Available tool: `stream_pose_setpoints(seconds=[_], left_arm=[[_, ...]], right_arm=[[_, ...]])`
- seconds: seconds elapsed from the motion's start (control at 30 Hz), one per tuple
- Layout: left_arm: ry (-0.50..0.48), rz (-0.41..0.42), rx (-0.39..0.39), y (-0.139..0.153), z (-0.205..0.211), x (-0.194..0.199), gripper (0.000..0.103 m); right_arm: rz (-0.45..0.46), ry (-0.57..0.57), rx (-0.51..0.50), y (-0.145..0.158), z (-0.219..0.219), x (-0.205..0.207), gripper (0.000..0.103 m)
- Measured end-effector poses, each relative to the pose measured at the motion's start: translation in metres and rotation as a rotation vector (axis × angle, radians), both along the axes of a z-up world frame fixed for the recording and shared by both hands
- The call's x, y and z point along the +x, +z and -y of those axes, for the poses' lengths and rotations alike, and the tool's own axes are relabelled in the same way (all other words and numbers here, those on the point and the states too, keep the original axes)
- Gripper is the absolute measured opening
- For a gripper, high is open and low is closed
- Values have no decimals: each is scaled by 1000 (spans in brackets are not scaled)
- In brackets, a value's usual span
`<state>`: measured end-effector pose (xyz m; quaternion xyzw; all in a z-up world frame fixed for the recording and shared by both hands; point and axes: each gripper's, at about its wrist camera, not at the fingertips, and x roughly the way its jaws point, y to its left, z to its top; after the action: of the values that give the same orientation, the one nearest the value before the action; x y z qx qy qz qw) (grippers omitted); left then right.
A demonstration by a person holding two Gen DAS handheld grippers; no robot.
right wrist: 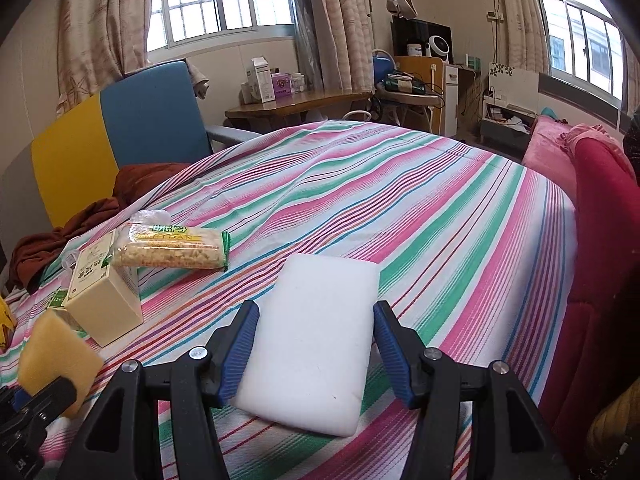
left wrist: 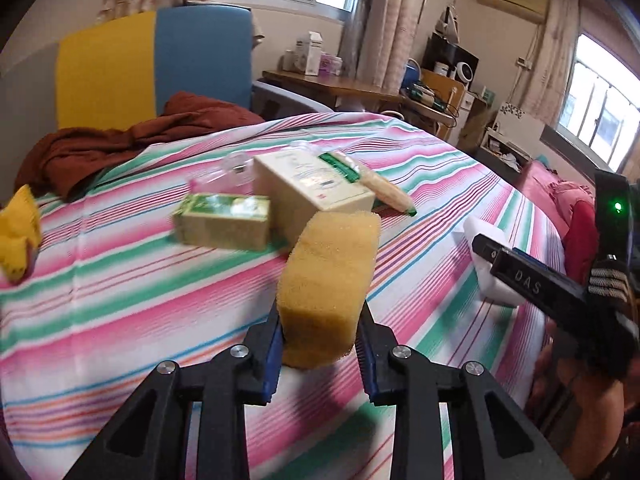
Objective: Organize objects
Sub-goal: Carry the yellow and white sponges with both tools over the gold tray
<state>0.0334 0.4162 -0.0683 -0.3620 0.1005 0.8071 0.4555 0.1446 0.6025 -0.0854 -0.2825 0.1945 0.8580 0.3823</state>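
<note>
My left gripper (left wrist: 320,312) is shut on a yellow sponge (left wrist: 328,276), held just above the striped bedsheet (left wrist: 120,280). The same sponge (right wrist: 56,364) and left gripper (right wrist: 36,400) show at the lower left of the right wrist view. My right gripper (right wrist: 316,308) has its blue pads (right wrist: 240,344) pressed on both sides of a white foam block (right wrist: 316,344). In the left wrist view that block (left wrist: 496,284) sits at the right, in the right gripper (left wrist: 492,256). Beyond the sponge lie a cream box (left wrist: 316,188), a green box (left wrist: 222,220) and a snack pack (left wrist: 384,188).
A clear plastic item (left wrist: 236,168) lies behind the boxes. A brown cloth (left wrist: 120,140) is bunched at the sheet's far left, by a yellow and blue headboard (left wrist: 152,68). A yellow object (left wrist: 16,236) sits at the left edge. Red bedding (right wrist: 600,240) borders the right side.
</note>
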Motion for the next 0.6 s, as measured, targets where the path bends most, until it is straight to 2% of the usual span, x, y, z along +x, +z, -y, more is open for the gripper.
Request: stream_pose_setpoints(seconds=[0.23, 0.6], left_arm=[[35, 18, 15, -4, 32, 6, 32], [38, 40, 31, -4, 65, 14, 32]], right_arm=[[27, 44, 32, 2, 22, 5, 59], [-46, 143, -57, 21, 69, 6, 59]])
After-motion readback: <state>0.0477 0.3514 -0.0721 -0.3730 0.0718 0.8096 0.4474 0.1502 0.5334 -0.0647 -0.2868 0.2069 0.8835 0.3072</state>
